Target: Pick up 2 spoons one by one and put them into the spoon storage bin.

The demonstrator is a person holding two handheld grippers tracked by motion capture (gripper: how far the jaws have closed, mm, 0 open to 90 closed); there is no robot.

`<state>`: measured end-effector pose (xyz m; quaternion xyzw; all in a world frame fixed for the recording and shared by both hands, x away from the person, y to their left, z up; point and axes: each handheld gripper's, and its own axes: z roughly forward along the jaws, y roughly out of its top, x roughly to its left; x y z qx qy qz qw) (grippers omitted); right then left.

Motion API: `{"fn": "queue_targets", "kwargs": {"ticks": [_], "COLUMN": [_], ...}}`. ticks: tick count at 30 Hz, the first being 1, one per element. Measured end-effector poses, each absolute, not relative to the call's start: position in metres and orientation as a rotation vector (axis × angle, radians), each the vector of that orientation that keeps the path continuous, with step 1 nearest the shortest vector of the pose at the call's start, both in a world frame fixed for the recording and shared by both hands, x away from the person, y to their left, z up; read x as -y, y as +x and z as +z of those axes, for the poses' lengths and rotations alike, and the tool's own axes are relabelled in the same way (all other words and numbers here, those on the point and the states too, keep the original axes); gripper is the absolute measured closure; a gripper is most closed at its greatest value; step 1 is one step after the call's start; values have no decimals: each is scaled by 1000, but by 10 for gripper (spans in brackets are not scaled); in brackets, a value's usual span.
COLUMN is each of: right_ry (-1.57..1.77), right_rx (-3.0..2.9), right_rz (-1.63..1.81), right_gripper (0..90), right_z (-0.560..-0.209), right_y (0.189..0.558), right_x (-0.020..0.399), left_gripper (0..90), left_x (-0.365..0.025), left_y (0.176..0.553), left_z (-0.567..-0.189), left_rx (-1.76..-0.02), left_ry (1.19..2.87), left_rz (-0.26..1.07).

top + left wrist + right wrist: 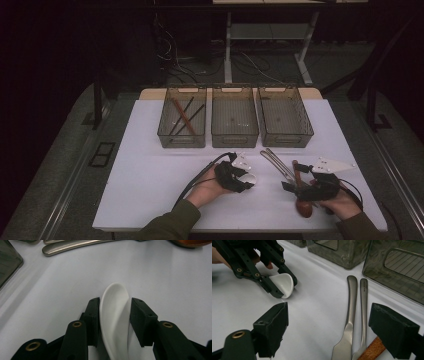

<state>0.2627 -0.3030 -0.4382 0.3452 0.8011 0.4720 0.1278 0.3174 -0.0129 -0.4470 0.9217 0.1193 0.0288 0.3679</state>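
Note:
A white ceramic spoon (115, 310) lies on the white table, and my left gripper (113, 307) is shut on its bowl with a pad pressed against each side. From above, that gripper (246, 183) sits at the table's front middle with the spoon (249, 178) at its tip. In the right gripper view the same spoon (283, 282) is clamped at the upper left. My right gripper (329, 322) stands open and holds nothing. A steel knife (349, 315), a second steel utensil (363, 305) and a wooden handle (372, 350) lie between and beyond its jaws.
Three dark see-through bins stand in a row at the back: the left bin (165, 125) holds several thin sticks (184, 116), beside it the middle bin (234, 135) and right bin (300, 125). A wooden spoon (302, 206) lies under my right hand near the front edge.

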Motion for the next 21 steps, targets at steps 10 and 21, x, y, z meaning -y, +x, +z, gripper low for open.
{"fn": "queue_targets", "kwargs": {"ticks": [10, 21], "right_ry": [1006, 1006], "right_rx": [-2332, -2332], "right_rz": [1369, 1369], "right_gripper": [158, 158], "right_z": [-438, -438], "right_y": [263, 263], "right_x": [303, 303], "left_gripper": [760, 802], "left_x": [11, 13], "left_y": [316, 313], "left_z": [-443, -440], "left_rx": [-304, -300], "left_ry": [2355, 2354], "left_rz": [68, 83]}}
